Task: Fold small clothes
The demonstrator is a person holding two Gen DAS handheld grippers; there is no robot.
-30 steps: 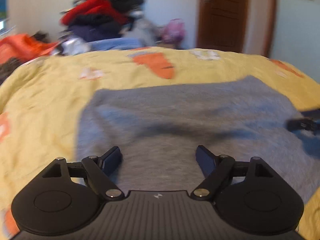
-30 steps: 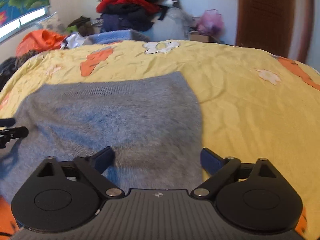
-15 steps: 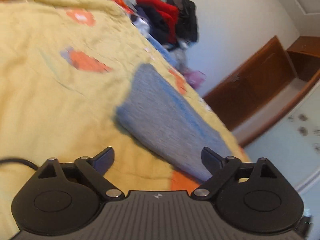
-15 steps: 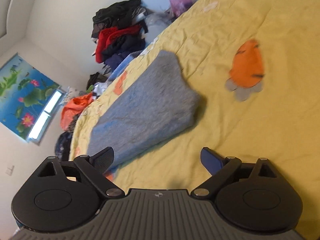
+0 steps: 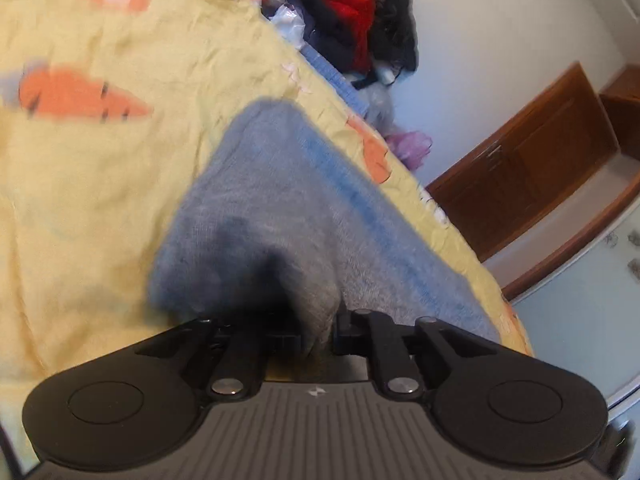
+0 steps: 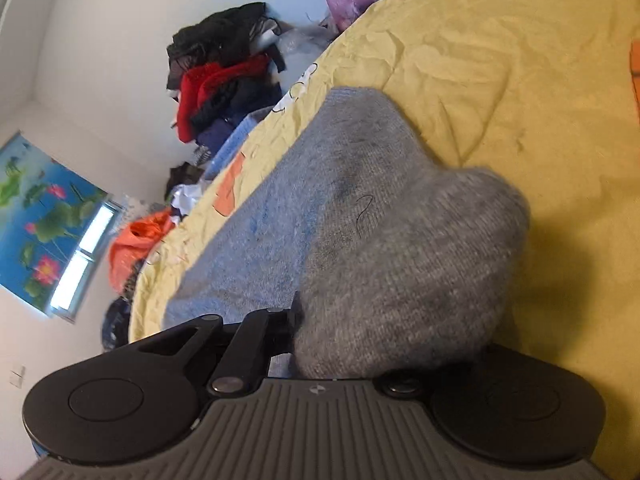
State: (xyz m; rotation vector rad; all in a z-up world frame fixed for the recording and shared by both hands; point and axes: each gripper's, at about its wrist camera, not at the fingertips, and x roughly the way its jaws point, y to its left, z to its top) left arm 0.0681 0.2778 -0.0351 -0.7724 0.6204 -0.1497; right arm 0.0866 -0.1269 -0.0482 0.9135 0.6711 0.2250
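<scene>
- Left claw [image 5: 316,334]: jaws drawn together, with a bunched end of the grey knitted garment [image 5: 288,208] pinched between them. The fabric rises straight out of the jaw gap, so the grip is judged to sit on an edge or corner, not on the flat body.
- Right claw [image 6: 340,344]: the left finger [image 6: 288,316] is pressed into the knit; the right finger is covered by a draped lobe of fabric. From the linkage angle and the cloth mounded over the claw, it is judged to be clamped on the garment, with the contact itself hidden.
- Both cameras are rolled steeply to one side, so the bed runs diagonally. The tilt is judged to come from the wrists being turned to take the cloth edge-on.
- Garment position: it lies on the bed, stretched away from each claw along the yellow carrot-print bedsheet [image 5: 100,184]. The near ends are gathered up off the sheet at the claws; the far portion rests flat. The 2 near ends are taken as held so that they can be carried over the flat part as 1 fold.
- Step judged: grasp made, fold not yet laid. Even tension between both claws would be needed; soft, thick knit is likely to sag or slip.
- Surroundings: a pile of clothes [image 5: 356,20] is stacked against the wall beyond the bed, well apart from the work. A wooden door [image 5: 532,152] and a lotus picture [image 6: 44,216] are in the background.
</scene>
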